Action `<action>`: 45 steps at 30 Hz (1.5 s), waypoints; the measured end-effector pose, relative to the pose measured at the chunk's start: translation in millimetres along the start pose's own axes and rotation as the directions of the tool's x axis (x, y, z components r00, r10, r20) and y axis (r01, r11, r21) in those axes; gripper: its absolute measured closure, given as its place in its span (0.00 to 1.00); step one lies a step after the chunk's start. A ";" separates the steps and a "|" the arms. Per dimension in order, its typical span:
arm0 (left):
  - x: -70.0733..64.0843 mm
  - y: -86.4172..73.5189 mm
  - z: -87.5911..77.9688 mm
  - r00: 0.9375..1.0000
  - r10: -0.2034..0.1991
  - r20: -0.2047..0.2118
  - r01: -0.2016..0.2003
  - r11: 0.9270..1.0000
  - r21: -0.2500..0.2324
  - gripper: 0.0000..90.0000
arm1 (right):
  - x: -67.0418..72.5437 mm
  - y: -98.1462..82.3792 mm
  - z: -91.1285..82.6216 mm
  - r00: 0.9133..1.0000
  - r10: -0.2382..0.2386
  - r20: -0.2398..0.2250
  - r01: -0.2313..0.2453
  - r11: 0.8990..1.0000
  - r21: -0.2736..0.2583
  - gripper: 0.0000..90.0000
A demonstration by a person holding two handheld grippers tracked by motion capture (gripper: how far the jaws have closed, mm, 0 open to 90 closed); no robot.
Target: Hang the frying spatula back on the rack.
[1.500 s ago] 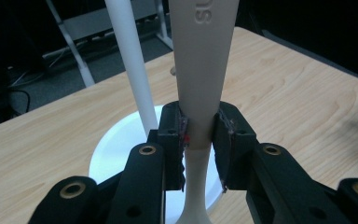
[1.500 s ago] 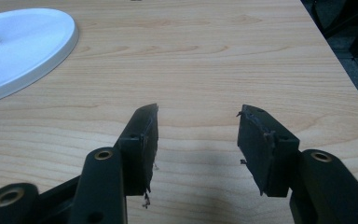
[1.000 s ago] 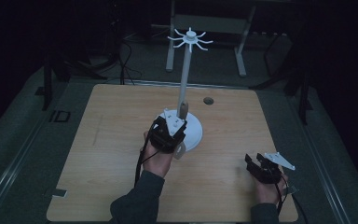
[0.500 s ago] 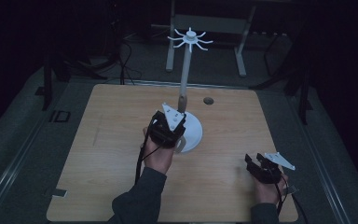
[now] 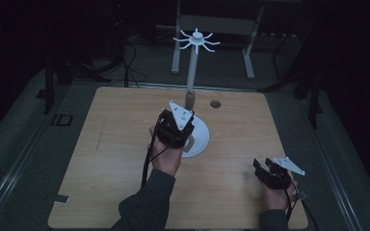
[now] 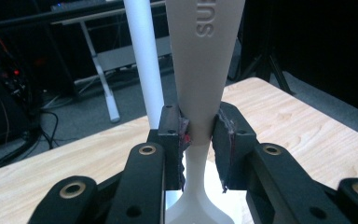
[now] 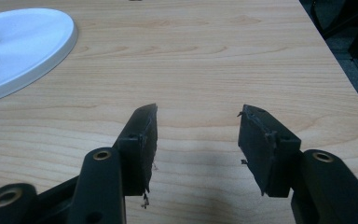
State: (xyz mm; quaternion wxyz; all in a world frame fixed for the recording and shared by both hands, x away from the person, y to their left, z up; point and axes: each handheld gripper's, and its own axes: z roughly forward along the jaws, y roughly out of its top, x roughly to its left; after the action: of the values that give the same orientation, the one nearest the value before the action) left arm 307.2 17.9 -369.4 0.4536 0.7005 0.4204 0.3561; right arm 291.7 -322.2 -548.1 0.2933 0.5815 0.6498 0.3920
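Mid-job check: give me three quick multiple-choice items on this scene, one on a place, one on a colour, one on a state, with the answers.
1. Where does the stand's base sit?
A. near the table's middle
B. at the front right corner
C. on the floor

2. What colour is the utensil in the left gripper?
A. red
B. pale grey-white
C. black

3. How do the right gripper's jaws stand?
A. shut on the pole
B. shut on the utensil
C. open, nothing between them

Answers: A, the high view shows the base mid-table; B, the left gripper view shows its pale handle; C, bare wood shows between the jaws.
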 end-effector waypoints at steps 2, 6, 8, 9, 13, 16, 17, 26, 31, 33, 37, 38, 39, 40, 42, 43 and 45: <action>-0.4 1.8 0.1 1.000 0.002 -0.003 -0.002 1.000 -0.007 0.82 | -0.1 0.1 -0.2 1.000 0.000 -0.001 0.000 1.000 0.000 0.52; -0.8 4.8 0.1 1.000 -0.001 -0.013 0.001 1.000 -0.014 0.82 | 0.2 0.0 0.1 1.000 0.000 -0.002 0.000 1.000 0.002 0.52; -0.8 6.5 0.5 1.000 -0.002 -0.017 0.001 1.000 -0.017 0.82 | 0.3 0.0 0.0 1.000 0.000 -0.001 0.000 1.000 0.001 0.52; -0.8 6.5 0.5 1.000 -0.002 -0.017 0.001 1.000 -0.017 0.82 | 0.3 0.0 0.0 1.000 0.000 -0.001 0.000 1.000 0.001 0.52; 1.0 10.8 2.2 1.000 -0.001 -0.030 0.001 1.000 -0.012 0.82 | 0.7 -0.2 0.4 1.000 -0.004 -0.003 0.004 1.000 0.003 0.52; 1.3 13.7 2.0 0.999 -0.003 -0.041 0.002 1.000 -0.019 0.82 | 1.4 -0.3 0.8 1.000 -0.006 -0.004 0.006 1.000 0.002 0.52; 1.3 14.7 1.9 0.999 -0.001 -0.046 0.000 1.000 -0.023 0.82 | 1.4 -0.3 0.8 1.000 -0.006 -0.004 0.006 1.000 0.003 0.52; -1.5 22.3 1.9 0.996 0.010 -0.093 -0.014 0.999 -0.036 0.82 | 1.3 -0.3 0.7 1.000 -0.006 -0.005 0.006 1.000 0.004 0.52; -1.6 25.3 4.4 0.995 0.007 -0.102 -0.010 0.999 -0.036 0.82 | 1.9 -0.3 0.9 1.000 -0.008 -0.006 0.008 1.000 0.004 0.52; -2.1 26.8 4.9 0.995 0.001 -0.103 -0.005 0.999 -0.042 0.82 | 2.1 -0.3 0.9 1.000 -0.009 -0.006 0.009 1.000 0.005 0.52; -3.6 30.8 4.5 0.994 -0.003 -0.113 -0.004 0.998 -0.060 0.82 | 2.0 -0.3 1.0 1.000 -0.009 -0.006 0.009 1.000 0.006 0.52; -4.6 32.1 4.3 0.993 -0.003 -0.118 -0.005 0.998 -0.066 0.82 | 1.9 -0.3 1.0 1.000 -0.008 -0.006 0.008 1.000 0.005 0.52; -5.2 33.1 4.2 0.993 -0.002 -0.121 -0.006 0.998 -0.069 0.82 | 1.8 -0.3 0.9 1.000 -0.008 -0.006 0.008 1.000 0.004 0.52; -5.6 33.9 4.1 0.993 -0.002 -0.122 -0.007 0.998 -0.070 0.82 | 1.8 -0.3 0.9 1.000 -0.008 -0.006 0.008 1.000 0.004 0.52; -6.3 35.5 4.9 0.992 -0.003 -0.126 -0.006 0.997 -0.073 0.82 | 2.3 -0.4 0.9 1.000 -0.010 -0.007 0.010 1.000 0.005 0.52; -6.4 36.2 5.2 0.992 -0.001 -0.130 -0.008 0.998 -0.070 0.82 | 2.3 -0.4 0.9 1.000 -0.010 -0.007 0.010 1.000 0.005 0.52; -7.7 37.2 6.8 0.990 0.003 -0.144 -0.013 0.997 -0.070 0.82 | 2.6 -0.3 1.0 1.000 -0.011 -0.007 0.011 1.000 0.006 0.52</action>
State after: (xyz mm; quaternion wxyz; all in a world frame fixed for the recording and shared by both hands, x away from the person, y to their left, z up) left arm 320.0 -0.1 -337.8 0.4453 0.6580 0.4363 0.4223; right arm 292.0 -319.5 -548.7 0.2914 0.5773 0.6553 0.3904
